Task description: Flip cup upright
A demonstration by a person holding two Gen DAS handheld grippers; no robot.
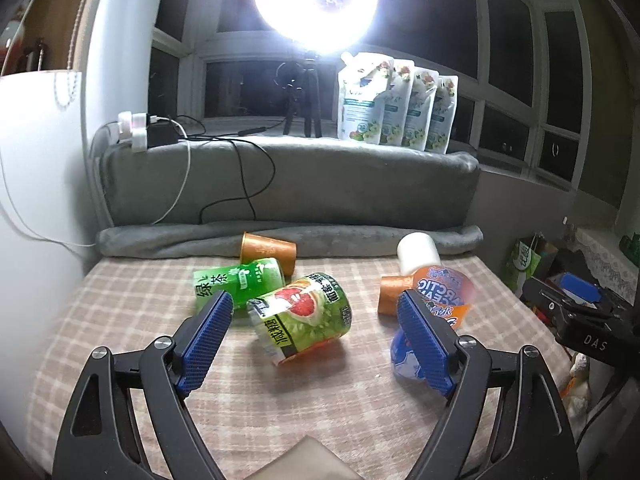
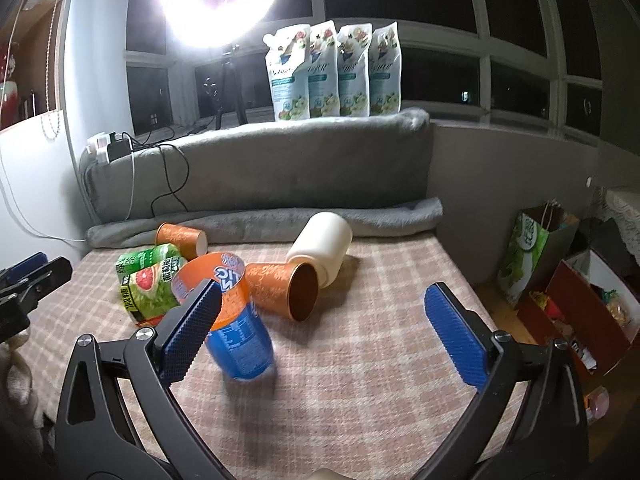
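A blue and orange "Arctic Ocean" cup stands upright on the checked cloth, slightly blurred; it also shows in the left wrist view. My right gripper is open and empty, its left finger just beside the cup. My left gripper is open and empty, above a grapefruit-print cup that lies on its side. A green tea cup, two copper cups and a white cup also lie on their sides.
The checked cloth covers the table. A grey blanket is rolled along the back. Several refill pouches and a ring light on a tripod stand behind. Cables hang at the back left. Bags and boxes sit to the right.
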